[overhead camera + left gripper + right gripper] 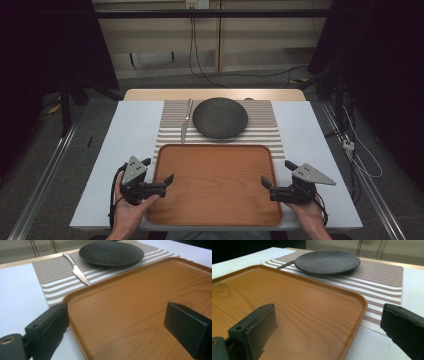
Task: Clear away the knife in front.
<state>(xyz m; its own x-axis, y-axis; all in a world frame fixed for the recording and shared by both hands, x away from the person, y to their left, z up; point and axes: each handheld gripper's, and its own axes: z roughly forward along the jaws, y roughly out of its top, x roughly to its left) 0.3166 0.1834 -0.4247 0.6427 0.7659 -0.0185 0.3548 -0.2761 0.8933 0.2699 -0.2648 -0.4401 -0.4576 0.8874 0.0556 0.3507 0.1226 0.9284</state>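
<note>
- Desk [127,130]: white top, wooden strip along far edge; dark floor w/ cables behind.
- Placemat [262,125]: striped beige/white, lies on far half of desk, centred. Near edge tucked under or touching the tray's far rim; cannot tell which.
- Plate [220,117]: round, black, rough texture, sits on placemat, approx. centre. Also seen in left claw view [111,253] and right claw view [327,261].
- Knife [185,122]: metal, lies flat on placemat just left of plate, handle toward far edge, tip toward tray. Close to plate rim but apart from it. In left claw view [76,268] blade tip ends just short of tray rim.
- Tray [217,187]: wooden, orange-brown, rounded corners, raised rim, nothing in it. Sits on near half of desk, between the two claws.
- Left claw [160,173]: held in person's left hand [131,207] at tray's left edge, pointing right/inward. Jaws spread wide, released, nothing between them; in left claw view one jaw is outside the tray rim, the other over the tray surface.
- Right claw [279,173]: held in right hand [311,216] at tray's right edge, pointing left/inward. Jaws spread wide, released, gripping nothing; in right claw view one jaw over the tray, the other outside the rim over the desk.
- Both claws at approx. same depth along tray, mirrored.
</note>
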